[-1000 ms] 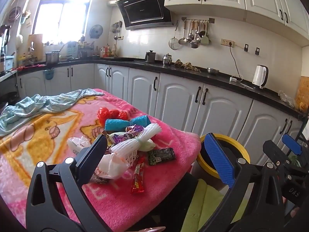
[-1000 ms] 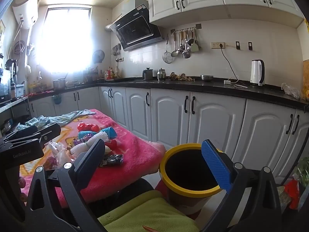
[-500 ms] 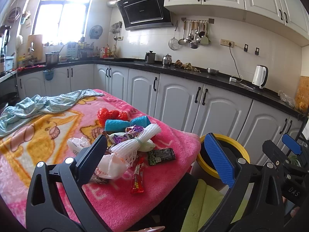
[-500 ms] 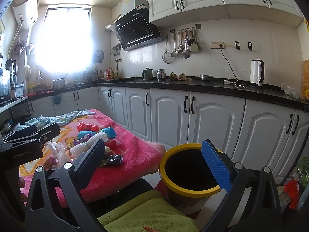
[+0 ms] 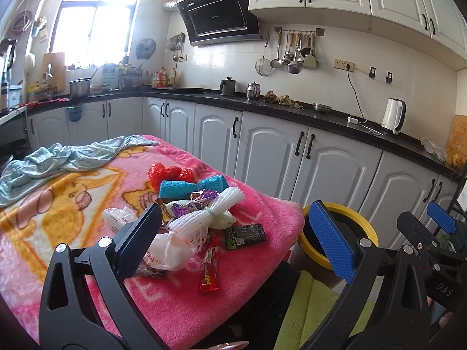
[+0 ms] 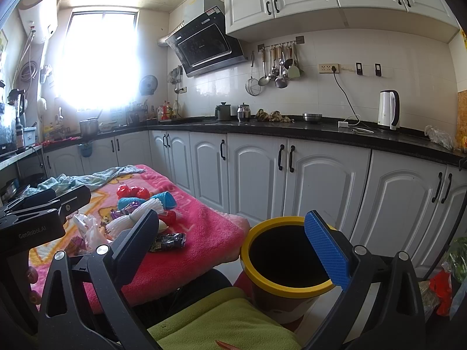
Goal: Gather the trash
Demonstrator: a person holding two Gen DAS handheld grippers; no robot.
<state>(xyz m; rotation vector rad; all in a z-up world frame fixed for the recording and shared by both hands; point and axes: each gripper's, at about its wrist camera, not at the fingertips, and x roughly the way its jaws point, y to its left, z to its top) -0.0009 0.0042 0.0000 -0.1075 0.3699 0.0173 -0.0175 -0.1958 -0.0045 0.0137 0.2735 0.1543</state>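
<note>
A heap of trash lies on the pink blanket [image 5: 186, 297]: white foam netting [image 5: 204, 218], a red snack wrapper [image 5: 209, 267], a dark green wrapper [image 5: 244, 233], a white plastic bag [image 5: 166, 250], purple wrappers [image 5: 192, 204], blue foam [image 5: 189, 188] and red crumpled plastic [image 5: 166, 172]. My left gripper [image 5: 233, 242] hovers open just short of the heap, holding nothing. A yellow-rimmed bin [image 6: 287, 259] stands on the floor right of the table. My right gripper [image 6: 233, 245] is open above and in front of the bin, empty.
A light blue cloth [image 5: 58, 157] is bunched at the blanket's far left. White cabinets [image 6: 262, 169] under a black counter run behind. A kettle [image 6: 386, 110] stands at the right. A green cloth [image 6: 227, 320] lies below the grippers. Bags [image 6: 443, 285] sit on the floor far right.
</note>
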